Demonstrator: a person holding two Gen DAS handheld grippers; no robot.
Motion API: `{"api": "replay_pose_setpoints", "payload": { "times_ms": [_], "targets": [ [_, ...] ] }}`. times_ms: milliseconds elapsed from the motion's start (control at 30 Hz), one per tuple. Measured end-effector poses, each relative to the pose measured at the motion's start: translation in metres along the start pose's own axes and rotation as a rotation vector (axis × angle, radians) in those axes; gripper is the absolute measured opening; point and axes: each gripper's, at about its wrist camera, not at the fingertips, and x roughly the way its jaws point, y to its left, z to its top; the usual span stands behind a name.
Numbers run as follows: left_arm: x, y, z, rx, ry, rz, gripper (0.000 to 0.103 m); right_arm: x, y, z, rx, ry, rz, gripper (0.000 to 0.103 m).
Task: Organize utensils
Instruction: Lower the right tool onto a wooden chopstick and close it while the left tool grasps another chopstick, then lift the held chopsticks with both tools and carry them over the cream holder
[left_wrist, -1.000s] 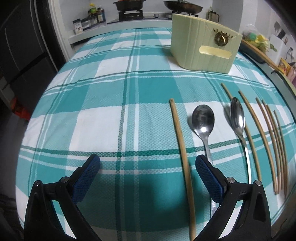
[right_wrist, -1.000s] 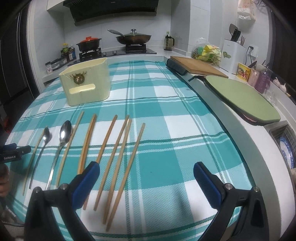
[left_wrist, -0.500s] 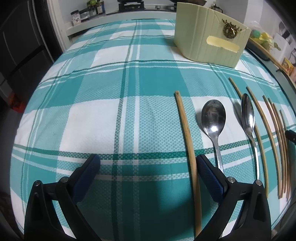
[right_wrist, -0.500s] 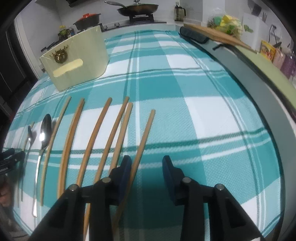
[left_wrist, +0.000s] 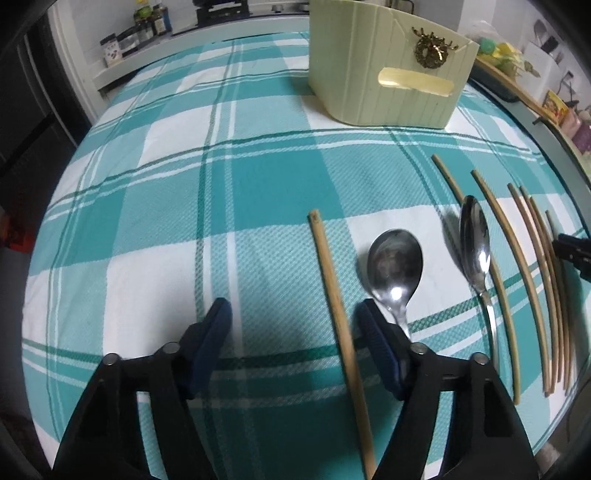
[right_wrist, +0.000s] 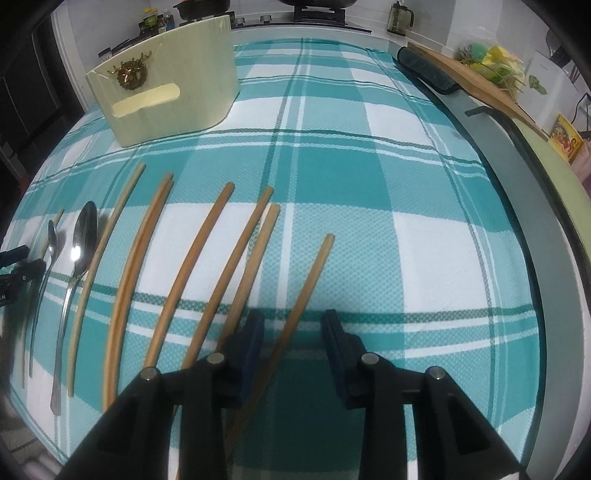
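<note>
Several wooden chopsticks and two steel spoons lie in a row on the teal checked cloth. My left gripper (left_wrist: 295, 325) is open low over the cloth, straddling the leftmost chopstick (left_wrist: 334, 291), with the round spoon (left_wrist: 395, 258) just right of its right finger. A second spoon (left_wrist: 474, 240) lies further right. My right gripper (right_wrist: 293, 332) is open but narrowed around the rightmost chopstick (right_wrist: 308, 284), without touching it. A cream utensil box (left_wrist: 388, 70) stands behind; it also shows in the right wrist view (right_wrist: 166, 96).
More chopsticks (right_wrist: 199, 266) lie between the grippers. A wooden cutting board (right_wrist: 476, 85) and a grey counter edge (right_wrist: 532, 206) run along the right. Spice jars (left_wrist: 144, 26) and a stove stand at the back.
Both grippers have dropped closer to the cloth and moved forward. My right gripper narrowed from wide open around the rightmost chopstick. My left gripper also narrowed, around the leftmost chopstick.
</note>
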Motion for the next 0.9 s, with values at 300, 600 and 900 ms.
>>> {"api": "replay_pose_setpoints", "payload": {
  "times_ms": [300,600,900],
  "targets": [
    [0.011,-0.005,0.026,0.016,-0.044,-0.095,0.006,0.020,-0.007,0.043,0.044,-0.004,0.053,0.005],
    [-0.049,0.009,0.038,-0.028,-0.196,-0.142,0.005,-0.022,-0.026,0.060,0.160,-0.130,0.196,0.005],
    [-0.154,0.029,0.042,-0.037,-0.406,-0.202,0.005,-0.134,-0.014,0.062,0.096,-0.351,0.252,0.005]
  ]
}}
